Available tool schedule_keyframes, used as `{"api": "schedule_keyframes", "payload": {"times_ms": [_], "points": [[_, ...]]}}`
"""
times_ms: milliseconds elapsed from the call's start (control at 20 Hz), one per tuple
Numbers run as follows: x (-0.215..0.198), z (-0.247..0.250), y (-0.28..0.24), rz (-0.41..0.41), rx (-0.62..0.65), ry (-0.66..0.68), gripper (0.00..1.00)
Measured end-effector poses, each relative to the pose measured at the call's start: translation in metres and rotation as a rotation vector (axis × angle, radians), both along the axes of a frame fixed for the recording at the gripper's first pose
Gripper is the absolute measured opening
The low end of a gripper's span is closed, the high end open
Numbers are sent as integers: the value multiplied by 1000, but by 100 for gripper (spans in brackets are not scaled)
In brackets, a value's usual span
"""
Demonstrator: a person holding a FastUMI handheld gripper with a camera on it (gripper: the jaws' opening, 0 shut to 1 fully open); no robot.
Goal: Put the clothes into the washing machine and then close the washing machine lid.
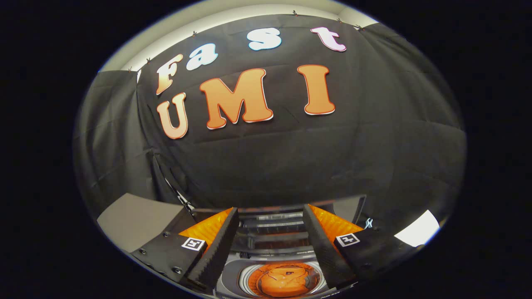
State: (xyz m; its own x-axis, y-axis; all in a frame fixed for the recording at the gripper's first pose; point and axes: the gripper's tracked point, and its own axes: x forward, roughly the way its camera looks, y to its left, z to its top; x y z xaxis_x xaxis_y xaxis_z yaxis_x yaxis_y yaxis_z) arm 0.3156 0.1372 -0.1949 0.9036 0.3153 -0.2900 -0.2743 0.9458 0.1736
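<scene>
Fingers [270, 216]: spread wide apart, nothing gripped or touched between them.
Washing machine [232, 276]: seen below, between the fingers, lid raised at the back.
Clothes [284, 281]: an orange garment is seen inside the drum.
Booth wall [291, 158]: seen beyond.

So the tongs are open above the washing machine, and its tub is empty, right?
Not quite. In the gripper view the tongs are open above the washing machine, but its tub is not empty: an orange garment lies inside it, between the fingers.
</scene>
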Motion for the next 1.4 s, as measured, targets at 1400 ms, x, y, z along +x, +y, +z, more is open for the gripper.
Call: {"api": "schedule_keyframes", "payload": {"times_ms": [1400], "points": [[119,-78,24,18,-140,91,99]]}}
